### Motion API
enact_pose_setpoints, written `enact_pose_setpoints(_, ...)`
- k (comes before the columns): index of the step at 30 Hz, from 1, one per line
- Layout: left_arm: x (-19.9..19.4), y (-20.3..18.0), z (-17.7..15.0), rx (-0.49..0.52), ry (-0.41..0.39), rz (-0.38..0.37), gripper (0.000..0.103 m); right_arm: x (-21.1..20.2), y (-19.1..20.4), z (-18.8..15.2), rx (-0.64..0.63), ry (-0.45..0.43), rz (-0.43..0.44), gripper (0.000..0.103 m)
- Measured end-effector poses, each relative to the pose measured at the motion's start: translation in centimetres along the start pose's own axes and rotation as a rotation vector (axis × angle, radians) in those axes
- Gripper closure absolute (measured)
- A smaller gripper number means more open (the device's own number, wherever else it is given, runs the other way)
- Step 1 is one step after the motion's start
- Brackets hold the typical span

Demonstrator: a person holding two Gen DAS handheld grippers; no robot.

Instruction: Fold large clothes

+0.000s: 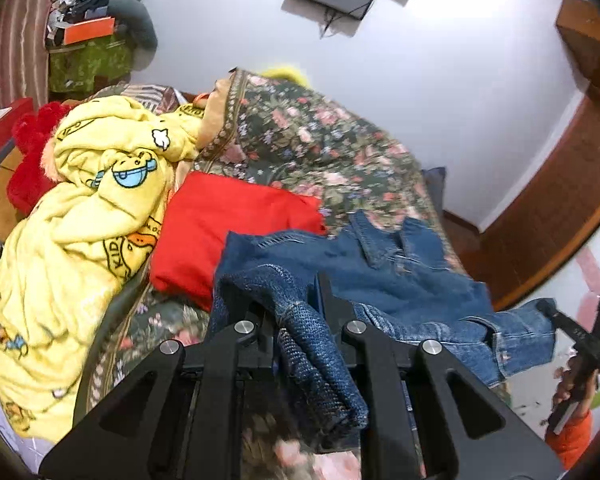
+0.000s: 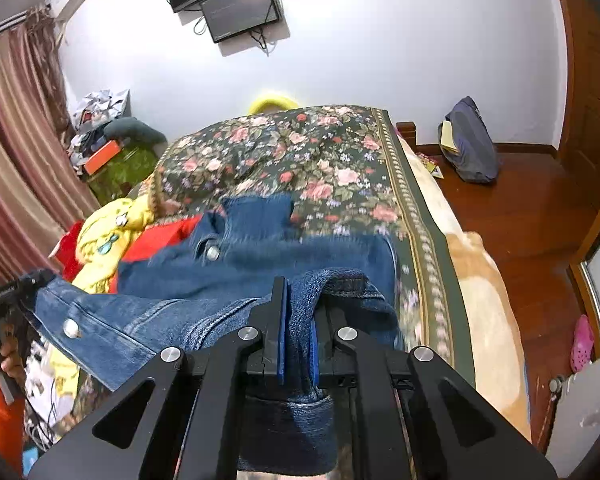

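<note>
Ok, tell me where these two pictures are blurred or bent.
Left wrist view: the denim jacket is smeared by motion near its collar, and the door frame curves. Right wrist view: the jacket's far edge is blurred, the curtain bows, and both corners go black.

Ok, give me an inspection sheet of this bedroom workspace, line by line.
Surface: dark floral bedspread on the bed.
Job's things: blue denim jacket, partly lifted.
Clutter: yellow cartoon blanket, folded red cloth, orange box.
Grippers: left tool and right tool both shut on denim.
Cables: dangling under the wall-mounted black monitor.
Surroundings: striped curtain, wooden floor, grey backpack.
</note>
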State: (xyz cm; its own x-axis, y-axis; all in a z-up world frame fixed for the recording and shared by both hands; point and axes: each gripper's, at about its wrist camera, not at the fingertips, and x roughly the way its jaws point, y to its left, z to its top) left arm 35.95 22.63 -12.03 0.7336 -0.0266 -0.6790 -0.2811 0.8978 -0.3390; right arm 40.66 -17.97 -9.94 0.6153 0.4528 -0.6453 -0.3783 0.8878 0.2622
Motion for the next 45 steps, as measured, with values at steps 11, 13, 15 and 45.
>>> enact_pose_setpoints(11,11.4,0.5,0.0,0.117,0.096,0.154,0.089,8.9,-2.7,1.1,0.030,0.112,-0.057,0.096)
enact_pose_setpoints(13,13.0,0.8,-0.6,0.124,0.122,0.170,0.089,10.3,-3.4,0.6,0.029,0.142,-0.065,0.096)
enact_pose_setpoints(15,14.2,1.0,-1.1,0.133,0.144,0.185,0.088,11.0,-3.8,0.2,0.018,0.158,-0.068,0.096)
enact_pose_setpoints(45,3.9,-3.3,-8.2,0.395,0.127,0.177,0.034,1.0,2.8,-5.3,-0.192,0.113,-0.079,0.052)
